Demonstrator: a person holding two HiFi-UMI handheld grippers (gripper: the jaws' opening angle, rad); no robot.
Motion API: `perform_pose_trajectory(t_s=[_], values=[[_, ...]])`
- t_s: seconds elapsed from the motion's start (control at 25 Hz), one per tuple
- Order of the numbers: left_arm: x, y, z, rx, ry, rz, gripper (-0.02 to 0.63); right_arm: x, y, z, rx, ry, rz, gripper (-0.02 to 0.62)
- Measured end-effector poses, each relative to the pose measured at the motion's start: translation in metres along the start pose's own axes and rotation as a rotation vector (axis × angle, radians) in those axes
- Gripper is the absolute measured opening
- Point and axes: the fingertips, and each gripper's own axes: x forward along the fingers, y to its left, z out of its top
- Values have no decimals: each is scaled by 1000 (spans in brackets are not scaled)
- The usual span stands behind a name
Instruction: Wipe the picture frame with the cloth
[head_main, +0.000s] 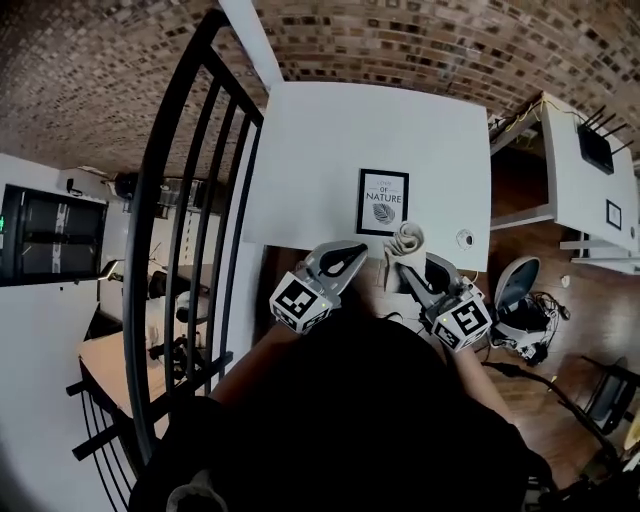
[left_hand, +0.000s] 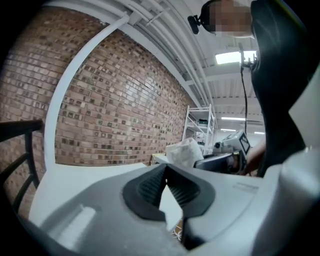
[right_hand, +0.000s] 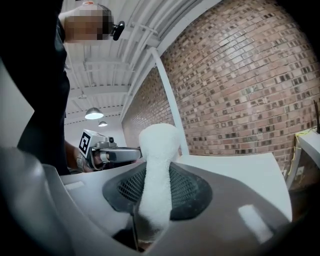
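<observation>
Cloth pinched in right claw, lower end hidden.

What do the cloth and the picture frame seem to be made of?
Cloth: soft white fabric, likely terry or microfibre; its surface looks fuzzy and nubbly, and it bunches thickly. Picture frame: thin black border with a dull finish, wood or plastic; too small here to tell which.

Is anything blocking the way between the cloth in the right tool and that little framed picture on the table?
Nothing visible. The cloth, pinched in the right tool, is just short of the picture frame, with only bare white table between them. The left tool is off to the left side, shut and empty.
</observation>
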Motion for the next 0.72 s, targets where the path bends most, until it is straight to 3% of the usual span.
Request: perform_pose_trajectory(t_s=[0.32, 0.72], values=[[15, 83, 19, -18, 10, -63, 3, 74, -39, 24, 7, 47, -88, 115], [38, 134, -23, -58, 111, 41, 3, 138, -99, -44, 206, 262, -142, 115]])
